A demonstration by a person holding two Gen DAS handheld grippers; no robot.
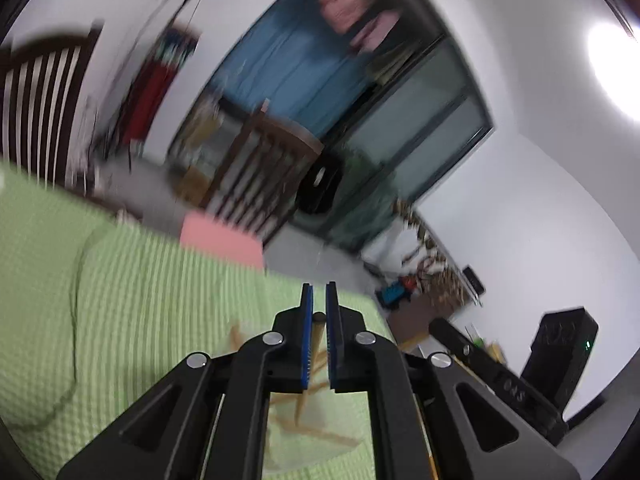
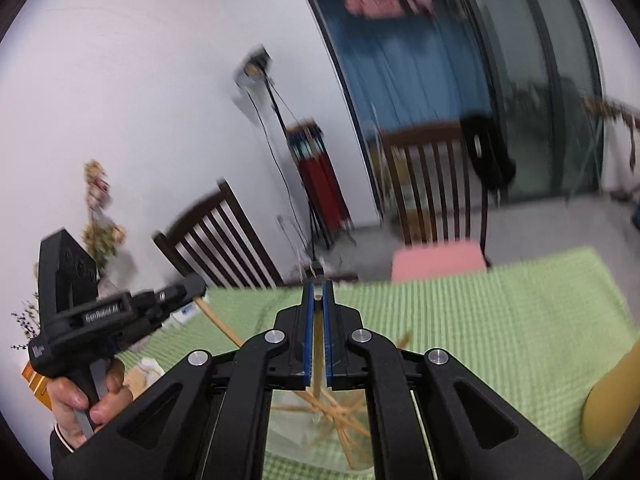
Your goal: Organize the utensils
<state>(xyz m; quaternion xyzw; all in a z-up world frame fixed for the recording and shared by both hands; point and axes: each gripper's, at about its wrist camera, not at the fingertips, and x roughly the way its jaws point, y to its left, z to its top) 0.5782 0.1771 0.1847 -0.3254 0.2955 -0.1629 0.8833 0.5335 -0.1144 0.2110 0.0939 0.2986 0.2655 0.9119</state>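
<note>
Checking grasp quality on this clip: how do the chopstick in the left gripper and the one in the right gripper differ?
The left gripper clamps its chopstick lower on the pads, its dark-looking end below the fingertips. In the right gripper, the chopstick has a pale end that reaches nearly to the fingertips. Both are wooden, gripped near one end by shut jaws above the loose chopsticks on the green cloth.

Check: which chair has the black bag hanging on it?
The chair behind the pink box, at the table's far edge; a black bag hangs off its right post. The other chair, further left, carries nothing.
</note>
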